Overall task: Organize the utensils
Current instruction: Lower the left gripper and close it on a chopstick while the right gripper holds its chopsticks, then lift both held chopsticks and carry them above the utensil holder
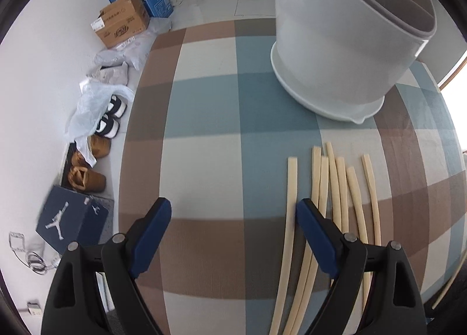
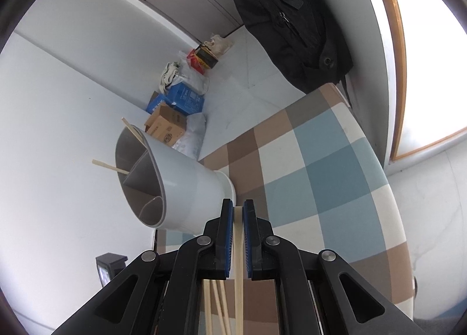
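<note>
Right gripper (image 2: 238, 212): pressed together on one pale chopstick (image 2: 238, 262), which runs lengthwise between the blue pads and pokes just past their tips.
Left gripper (image 1: 233, 212): spread wide and holding nothing, hovering low over the checked tablecloth (image 1: 204, 119) at the near edge of the table.
Loose chopsticks (image 1: 338, 189): seven or so lie side by side on the cloth, their near ends passing under the left gripper's right finger; one strays slightly apart to the left.
Holder (image 2: 163, 177): a grey, divided utensil holder stands on its saucer further back on the table; two chopsticks (image 2: 116, 167) already lean out of its compartments.
Step in hand: looks like carrying the pinched stick to the holder.
Doing it well: I'd turn the stick upright first, bring its end over the compartment that already holds sticks, clear of the dividers, and release only once the tip is well inside the rim.
Risk: the thin stick may pivot in the pads.
</note>
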